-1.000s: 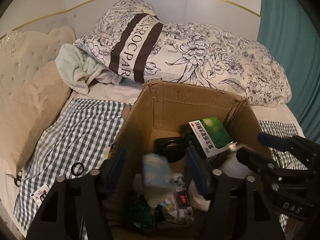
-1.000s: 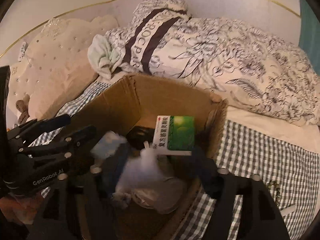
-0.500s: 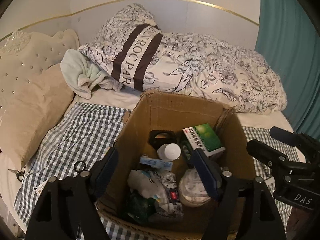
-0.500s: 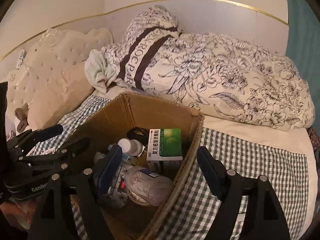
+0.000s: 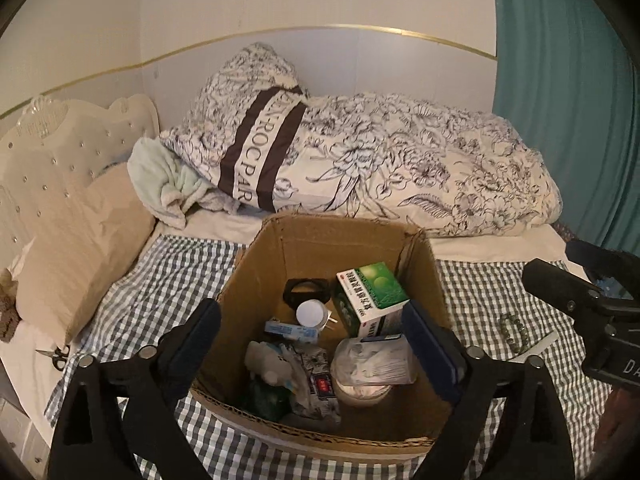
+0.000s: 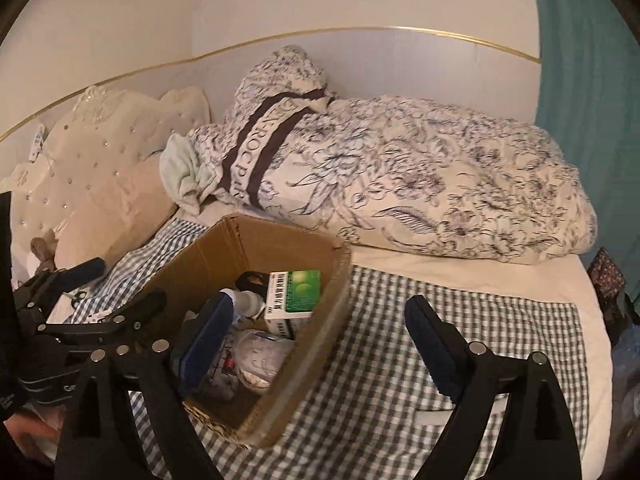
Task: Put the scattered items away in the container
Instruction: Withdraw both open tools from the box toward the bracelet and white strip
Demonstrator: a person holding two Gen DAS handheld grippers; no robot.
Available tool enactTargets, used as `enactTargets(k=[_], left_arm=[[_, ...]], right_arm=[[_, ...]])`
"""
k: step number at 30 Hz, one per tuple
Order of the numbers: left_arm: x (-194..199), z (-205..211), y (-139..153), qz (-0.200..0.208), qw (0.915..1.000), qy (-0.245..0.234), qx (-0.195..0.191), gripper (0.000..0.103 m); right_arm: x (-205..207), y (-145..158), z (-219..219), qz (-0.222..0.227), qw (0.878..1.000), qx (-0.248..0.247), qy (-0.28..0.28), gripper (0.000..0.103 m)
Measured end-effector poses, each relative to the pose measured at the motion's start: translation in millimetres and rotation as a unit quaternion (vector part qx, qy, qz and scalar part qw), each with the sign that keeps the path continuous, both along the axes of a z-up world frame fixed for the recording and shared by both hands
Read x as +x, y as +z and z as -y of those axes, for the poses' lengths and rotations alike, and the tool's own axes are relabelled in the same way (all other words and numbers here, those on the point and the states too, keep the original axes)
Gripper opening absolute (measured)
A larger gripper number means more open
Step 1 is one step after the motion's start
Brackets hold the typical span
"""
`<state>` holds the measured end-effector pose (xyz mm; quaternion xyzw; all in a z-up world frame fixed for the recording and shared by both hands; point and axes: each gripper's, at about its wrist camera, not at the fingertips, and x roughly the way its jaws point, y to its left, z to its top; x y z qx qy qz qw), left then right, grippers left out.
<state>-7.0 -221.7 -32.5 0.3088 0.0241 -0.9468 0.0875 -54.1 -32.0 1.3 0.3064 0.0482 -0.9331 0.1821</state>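
An open cardboard box (image 5: 340,248) (image 6: 240,256) stands on the checked blanket. Inside lie a green and white medicine box (image 5: 370,292) (image 6: 294,294), a white capped bottle (image 5: 310,314), a small blue and white carton (image 5: 290,330), a black ring-shaped piece (image 5: 306,290) and a clear-wrapped pack (image 5: 372,364). My left gripper (image 5: 311,312) hovers above the box's near side, its jaws opening with nothing held. My right gripper (image 6: 319,306) hangs over the box's right rim, jaws also opening and empty. Scissors (image 5: 56,356) lie at the blanket's left edge, and a beaded bracelet (image 5: 514,330) lies to the right.
A floral duvet (image 5: 420,176) and a striped pillow (image 5: 260,140) are piled behind the box. A beige pillow (image 5: 80,248) leans on the studded headboard (image 5: 52,152) at left. A teal curtain (image 5: 560,100) hangs at right. A white strip (image 5: 536,346) lies near the bracelet.
Both grippers have risen and drawn back from the box, and their jaws have widened. The pale items that were between their fingers now lie inside the box.
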Motion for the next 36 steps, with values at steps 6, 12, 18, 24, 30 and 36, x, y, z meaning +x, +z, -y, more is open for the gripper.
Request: enactTargets(k=[6, 12, 18, 24, 30, 36], left_arm=[[15, -22, 15, -0.019, 0.9995, -0.008, -0.024, 0.103], [28, -45, 25, -0.031, 0.9986, -0.022, -0.036, 0.103], [40, -66, 34, -0.044, 0.9977, -0.04, -0.034, 0.103], [47, -90, 42, -0.054, 0.996, -0.062, -0.034, 0.103], [51, -109, 49, -0.064, 0.9946, -0.078, -0.024, 0.103], [49, -129, 52, -0.067, 0.9929, -0.096, -0.018, 0.103]], right_arm=[[16, 16, -33, -0.016, 0.999, -0.015, -0.03, 0.103], [33, 31, -68, -0.031, 0.997, -0.029, -0.066, 0.103], [53, 41, -95, -0.04, 0.995, -0.026, -0.09, 0.103], [70, 47, -119, -0.048, 0.992, -0.021, -0.113, 0.103], [84, 51, -145, -0.054, 0.989, -0.017, -0.139, 0.103], [92, 45, -174, -0.048, 0.985, -0.011, -0.166, 0.103]])
